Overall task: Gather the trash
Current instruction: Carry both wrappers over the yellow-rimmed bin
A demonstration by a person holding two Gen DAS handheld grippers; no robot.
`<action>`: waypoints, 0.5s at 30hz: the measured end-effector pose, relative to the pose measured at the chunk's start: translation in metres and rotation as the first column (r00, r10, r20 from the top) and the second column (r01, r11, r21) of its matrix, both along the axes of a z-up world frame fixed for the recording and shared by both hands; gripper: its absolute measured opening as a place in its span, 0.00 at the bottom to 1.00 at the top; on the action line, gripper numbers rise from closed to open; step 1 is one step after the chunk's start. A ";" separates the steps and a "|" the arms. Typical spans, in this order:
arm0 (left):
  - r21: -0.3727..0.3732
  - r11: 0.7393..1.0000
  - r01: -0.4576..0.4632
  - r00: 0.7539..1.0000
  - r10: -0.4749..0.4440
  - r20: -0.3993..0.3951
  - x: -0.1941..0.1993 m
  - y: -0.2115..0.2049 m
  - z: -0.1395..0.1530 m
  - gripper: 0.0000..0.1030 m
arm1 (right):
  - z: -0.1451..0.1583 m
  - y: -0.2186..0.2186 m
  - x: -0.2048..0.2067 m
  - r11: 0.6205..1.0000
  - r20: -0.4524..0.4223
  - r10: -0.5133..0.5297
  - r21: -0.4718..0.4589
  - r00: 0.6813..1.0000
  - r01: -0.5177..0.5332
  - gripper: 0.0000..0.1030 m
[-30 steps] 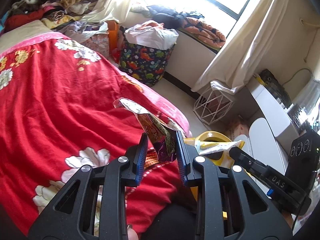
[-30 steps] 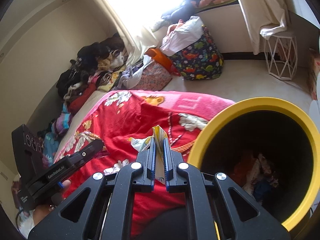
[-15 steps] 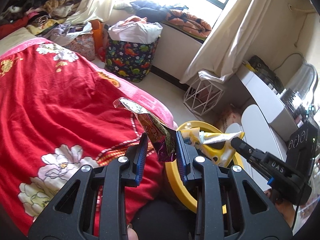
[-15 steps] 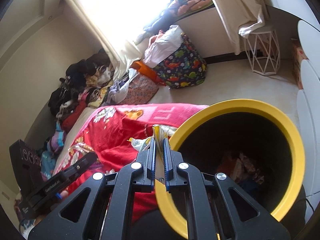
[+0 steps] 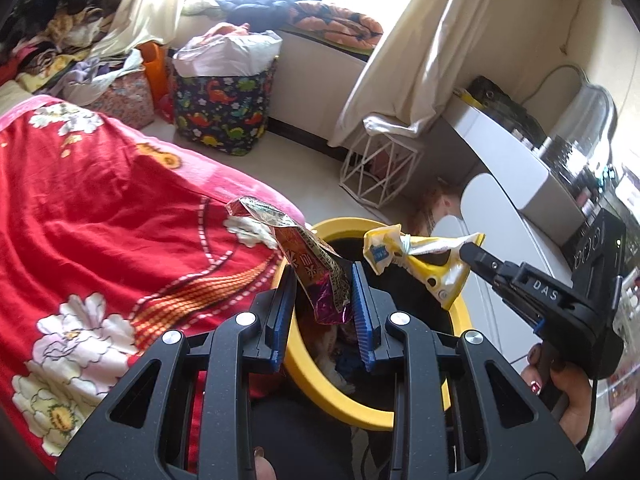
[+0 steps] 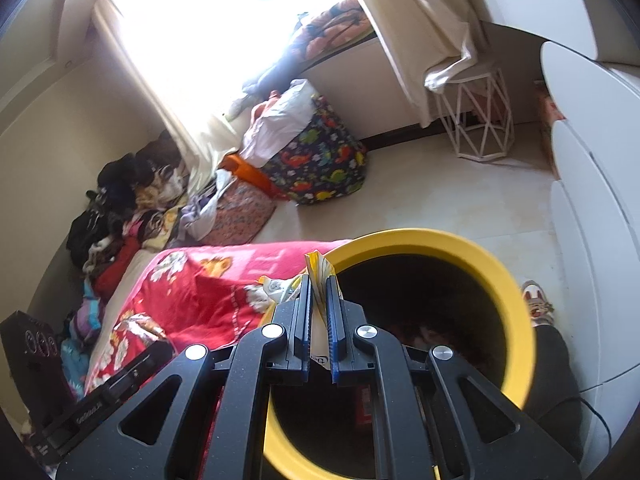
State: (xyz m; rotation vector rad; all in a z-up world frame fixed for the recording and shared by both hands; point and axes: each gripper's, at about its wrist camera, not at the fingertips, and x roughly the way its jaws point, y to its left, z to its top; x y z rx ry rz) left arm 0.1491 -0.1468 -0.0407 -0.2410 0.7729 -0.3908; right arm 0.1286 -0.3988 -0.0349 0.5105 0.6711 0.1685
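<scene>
My left gripper [image 5: 323, 276] is shut on a crumpled red and purple foil wrapper [image 5: 316, 272] and holds it over the near rim of a yellow trash bin [image 5: 320, 384]. My right gripper [image 6: 318, 284] is shut on a yellow and white wrapper [image 6: 318, 270], also seen in the left wrist view [image 5: 420, 258], and holds it above the bin [image 6: 516, 308]. The bin has trash at its bottom. The right gripper [image 5: 466, 252] shows in the left wrist view, to the right of the left one.
A bed with a red flowered blanket [image 5: 92, 216] lies left of the bin. A dinosaur-print bag [image 5: 224, 108], a white wire stool [image 5: 380, 172] and white furniture [image 5: 504, 200] stand around the floor. Clothes [image 6: 120, 208] pile by the window.
Both grippers have moved from above the bed to over the yellow bin, each still holding its wrapper. The bin now fills more of both views.
</scene>
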 end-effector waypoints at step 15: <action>0.047 0.990 0.136 0.990 -0.135 -0.035 0.003 -0.052 -0.016 0.21 | -0.014 -0.043 -0.002 0.994 -0.028 -0.108 -0.012 0.994 0.108 0.07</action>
